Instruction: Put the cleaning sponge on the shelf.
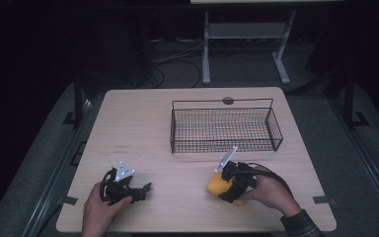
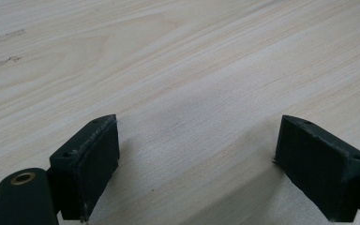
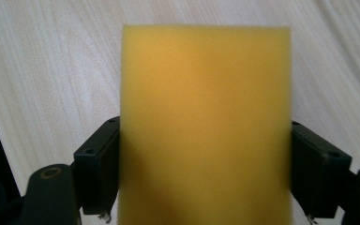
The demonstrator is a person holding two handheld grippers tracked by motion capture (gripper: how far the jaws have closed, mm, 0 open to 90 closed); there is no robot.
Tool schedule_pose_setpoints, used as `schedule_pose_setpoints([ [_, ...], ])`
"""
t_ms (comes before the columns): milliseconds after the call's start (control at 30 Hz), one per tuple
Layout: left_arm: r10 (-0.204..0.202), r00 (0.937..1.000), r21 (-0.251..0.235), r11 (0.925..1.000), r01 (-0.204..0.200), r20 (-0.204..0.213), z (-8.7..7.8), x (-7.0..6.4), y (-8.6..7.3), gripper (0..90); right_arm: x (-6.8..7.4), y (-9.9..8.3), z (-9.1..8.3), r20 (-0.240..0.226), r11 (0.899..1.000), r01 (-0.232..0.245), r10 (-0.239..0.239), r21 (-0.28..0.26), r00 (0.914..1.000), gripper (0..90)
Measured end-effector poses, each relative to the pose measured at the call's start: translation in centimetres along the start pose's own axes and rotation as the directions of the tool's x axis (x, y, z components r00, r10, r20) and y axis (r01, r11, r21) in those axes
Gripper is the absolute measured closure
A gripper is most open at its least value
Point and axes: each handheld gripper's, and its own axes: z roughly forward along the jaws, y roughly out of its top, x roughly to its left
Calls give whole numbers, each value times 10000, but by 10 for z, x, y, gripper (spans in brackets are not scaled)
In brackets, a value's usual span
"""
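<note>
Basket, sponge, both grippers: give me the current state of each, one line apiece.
Wire basket: upright on the far half of the table, nothing visible inside.
Yellow sponge: between the right gripper's jaws, low over the table's near right side.
Right gripper: both jaws against the sponge's sides.
Left gripper: jaws wide apart, nothing between them, just above bare wood.
Table: light wood, faint scuff marks at its left.
</note>
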Motion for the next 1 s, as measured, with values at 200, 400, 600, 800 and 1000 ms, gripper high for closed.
schedule_pose_setpoints([
  [200, -22, 10000, -9, 10000, 22, 3, 0, 0, 0, 130, -2, 0, -6, 26, 9999, -121, 122, -73, 9999, 226],
  [400, -18, 10000, -9, 10000, 18, 1, 0, 0, 0, 130, -6, -4, -14, 19, 9994, -311, 311, -177, 9995, 226],
  [600, -21, 10000, -10, 10000, 21, 2, 0, 0, 0, 130, -10, -7, -22, 96, 9984, -501, 504, -279, 9987, 226],
  [800, -20, 10000, -9, 10000, 20, 0, 0, 0, 0, 130, -13, -8, -31, 160, 9976, -596, 601, -347, 9981, 227],
  [1000, -22, 10000, -11, 10000, 22, 1, 0, 0, 0, 130, -16, -7, -38, 207, 9966, -699, 708, -436, 9973, 227],
])
